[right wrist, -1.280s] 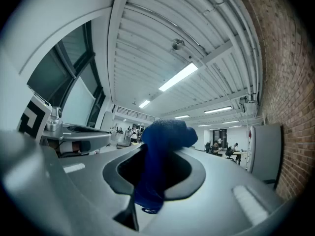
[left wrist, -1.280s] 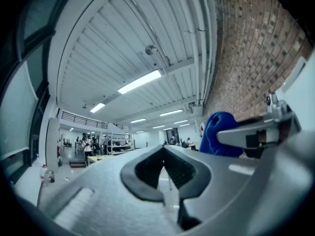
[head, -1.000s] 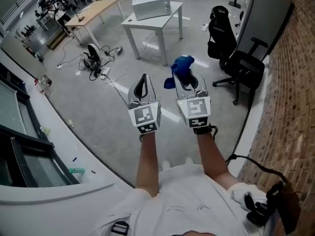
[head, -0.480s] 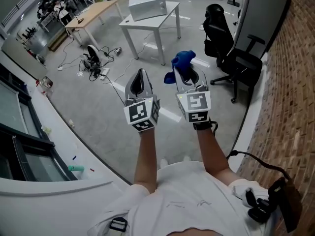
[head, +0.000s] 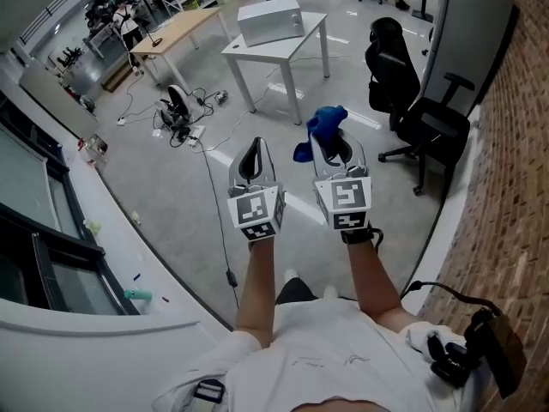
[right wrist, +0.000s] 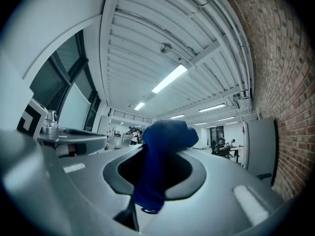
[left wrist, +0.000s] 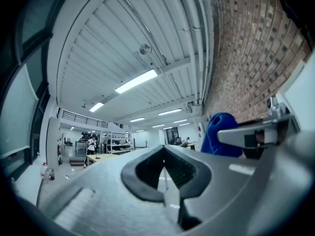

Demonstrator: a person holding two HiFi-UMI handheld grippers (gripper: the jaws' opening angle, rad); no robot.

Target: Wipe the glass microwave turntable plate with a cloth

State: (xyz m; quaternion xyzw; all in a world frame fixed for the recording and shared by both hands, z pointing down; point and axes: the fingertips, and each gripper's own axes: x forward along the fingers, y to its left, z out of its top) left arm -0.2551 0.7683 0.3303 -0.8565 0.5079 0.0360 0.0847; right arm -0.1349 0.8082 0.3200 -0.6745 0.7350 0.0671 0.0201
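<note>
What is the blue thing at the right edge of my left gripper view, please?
Observer: It is a blue cloth, clamped between the jaws of the right gripper.
Operator: Thank you. Where is the microwave?
Observer: The head view shows a pale box that looks like a microwave on a white table, far ahead of both grippers.
Operator: Is anything standing near that table?
Observer: A black office chair stands to its right in the head view.
</note>
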